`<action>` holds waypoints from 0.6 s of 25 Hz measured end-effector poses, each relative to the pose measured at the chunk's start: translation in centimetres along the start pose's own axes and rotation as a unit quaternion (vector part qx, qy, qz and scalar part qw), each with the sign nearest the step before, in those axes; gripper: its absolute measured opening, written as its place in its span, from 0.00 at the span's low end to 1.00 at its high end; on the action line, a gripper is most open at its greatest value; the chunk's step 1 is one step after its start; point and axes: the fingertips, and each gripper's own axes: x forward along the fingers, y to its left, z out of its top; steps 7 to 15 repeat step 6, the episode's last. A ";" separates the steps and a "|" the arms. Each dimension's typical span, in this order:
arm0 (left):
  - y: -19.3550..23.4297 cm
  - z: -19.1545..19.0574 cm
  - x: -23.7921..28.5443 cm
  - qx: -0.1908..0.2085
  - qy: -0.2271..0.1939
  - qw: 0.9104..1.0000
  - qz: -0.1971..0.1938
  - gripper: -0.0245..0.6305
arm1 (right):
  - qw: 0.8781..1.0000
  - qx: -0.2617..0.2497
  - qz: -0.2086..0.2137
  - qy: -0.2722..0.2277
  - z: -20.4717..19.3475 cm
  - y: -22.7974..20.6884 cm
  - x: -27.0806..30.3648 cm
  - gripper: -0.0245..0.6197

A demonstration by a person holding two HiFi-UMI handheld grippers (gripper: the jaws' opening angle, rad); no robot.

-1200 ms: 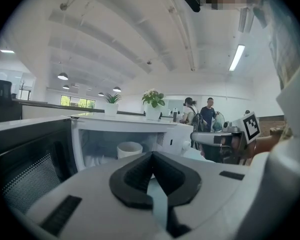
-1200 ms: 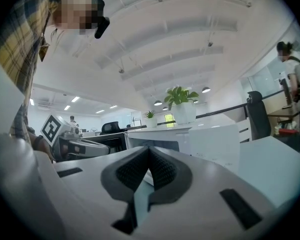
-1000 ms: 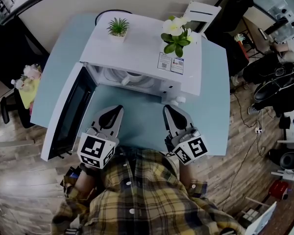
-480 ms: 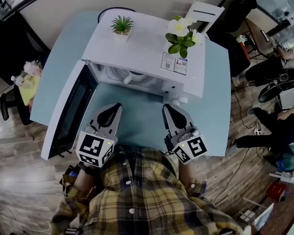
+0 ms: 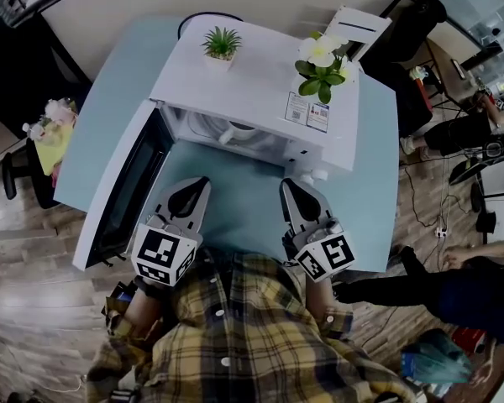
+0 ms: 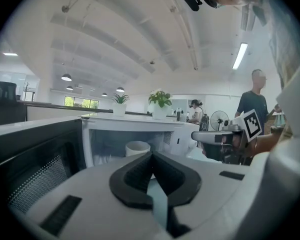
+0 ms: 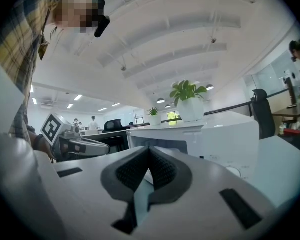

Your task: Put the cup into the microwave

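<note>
On the far left of the head view, soft toys [image 5: 46,133] are lying off the edge of the pale blue table [image 5: 227,196]. Next to them the microwave door [image 5: 122,196] is hanging wide open, swung out to the left of the white microwave [image 5: 252,78]. The left gripper [image 5: 197,185] is hovering over the table in front of the open oven. Its jaws are pressing together at the tips with nothing between them, as the left gripper view [image 6: 151,156] is showing. Beyond it the cup [image 5: 235,133] is sitting inside the microwave, toward the middle of the opening. In the left gripper view the cup [image 6: 138,148] is standing upright, white, on the oven floor, well apart from both grippers.

A small spiky plant [image 5: 222,42] is standing on the microwave's top near its back left corner. To the right of the left gripper, the right gripper [image 5: 290,185] is pointing toward the microwave's control side, near a white knob [image 5: 312,175]. Its jaws are likewise meeting at the tips and gripping nothing, as seen in the right gripper view [image 7: 149,151]. A flowering plant [image 5: 322,57] is standing on the top's right side, above a printed label [image 5: 309,112]. The person's plaid shirt [image 5: 252,334] is filling the lower edge.
</note>
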 end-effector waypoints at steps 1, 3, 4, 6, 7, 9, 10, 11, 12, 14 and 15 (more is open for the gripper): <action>0.0 -0.1 -0.1 0.002 0.001 1.000 -0.002 0.02 | 1.000 0.000 0.000 0.000 0.0 0.0 0.1 0.04; 0.0 -0.1 -0.2 0.008 0.003 1.000 -0.007 0.02 | 1.000 -0.001 0.001 0.000 0.0 0.1 0.2 0.04; 0.0 -0.1 -0.3 0.014 0.003 1.000 -0.011 0.02 | 1.000 -0.001 0.001 0.001 0.0 0.2 0.3 0.04; 0.0 0.0 -0.4 0.028 0.003 0.999 -0.017 0.02 | 1.000 -0.003 0.001 0.003 -0.1 0.2 0.3 0.04; 0.0 0.0 -0.4 0.028 0.003 0.999 -0.017 0.02 | 1.000 -0.003 0.001 0.003 -0.1 0.2 0.3 0.04; 0.0 0.0 -0.4 0.028 0.003 0.999 -0.017 0.02 | 1.000 -0.003 0.001 0.003 -0.1 0.2 0.3 0.04; 0.0 0.0 -0.4 0.028 0.003 0.999 -0.017 0.02 | 1.000 -0.003 0.001 0.003 -0.1 0.2 0.3 0.04; 0.0 0.0 -0.4 0.028 0.003 0.999 -0.017 0.02 | 1.000 -0.003 0.001 0.003 -0.1 0.2 0.3 0.04; 0.0 0.0 -0.4 0.028 0.003 0.999 -0.017 0.02 | 1.000 -0.003 0.001 0.003 -0.1 0.2 0.3 0.04; 0.0 0.0 -0.4 0.028 0.003 0.999 -0.017 0.02 | 1.000 -0.003 0.001 0.003 -0.1 0.2 0.3 0.04; 0.0 0.0 -0.4 0.028 0.003 0.999 -0.017 0.02 | 1.000 -0.003 0.001 0.003 -0.1 0.2 0.3 0.04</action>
